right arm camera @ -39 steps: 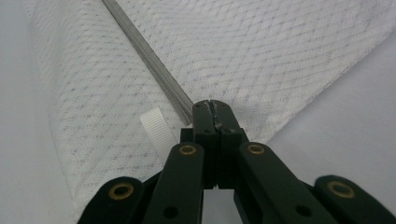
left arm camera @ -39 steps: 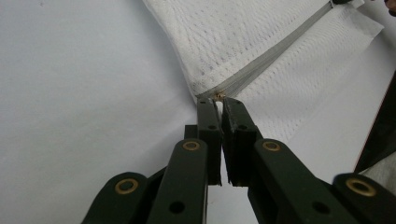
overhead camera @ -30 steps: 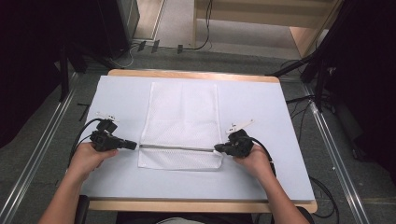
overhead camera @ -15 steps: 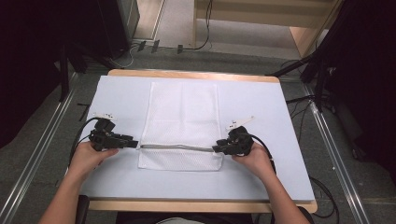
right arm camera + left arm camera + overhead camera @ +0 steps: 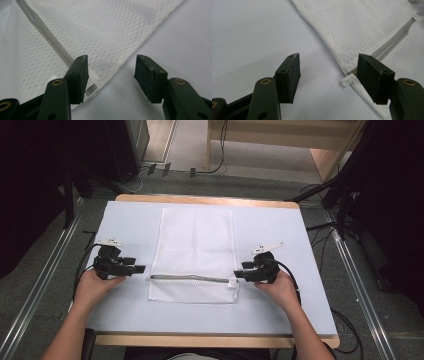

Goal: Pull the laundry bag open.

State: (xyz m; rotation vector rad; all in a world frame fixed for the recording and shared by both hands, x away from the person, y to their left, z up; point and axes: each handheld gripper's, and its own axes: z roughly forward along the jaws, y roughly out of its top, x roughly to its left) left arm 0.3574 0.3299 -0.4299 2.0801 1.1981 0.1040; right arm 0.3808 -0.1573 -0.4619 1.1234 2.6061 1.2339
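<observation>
The white mesh laundry bag (image 5: 194, 254) lay flat down the middle of the worktop (image 5: 280, 310), its far edge close to the worktop's far edge and its grey zip (image 5: 189, 278) running across it toward the near edge. I had my left tool (image 5: 140, 269) just off the bag's left side and my right tool (image 5: 239, 274) just off its right side, each level with one end of the zip, since those two ends were where the bag could be pulled flat. Both tools had just been opening, and both stood released with nothing pinched between the pads. In the left gripper view the small white pull tab (image 5: 347, 80) at the zip's end sat on the worktop between my left jaws, untouched. In the right gripper view the bag's corner with its little printed label (image 5: 91, 89) lay under one jaw, the other over bare worktop. I judged the bag was meant to rest smooth where I had let it go.
</observation>
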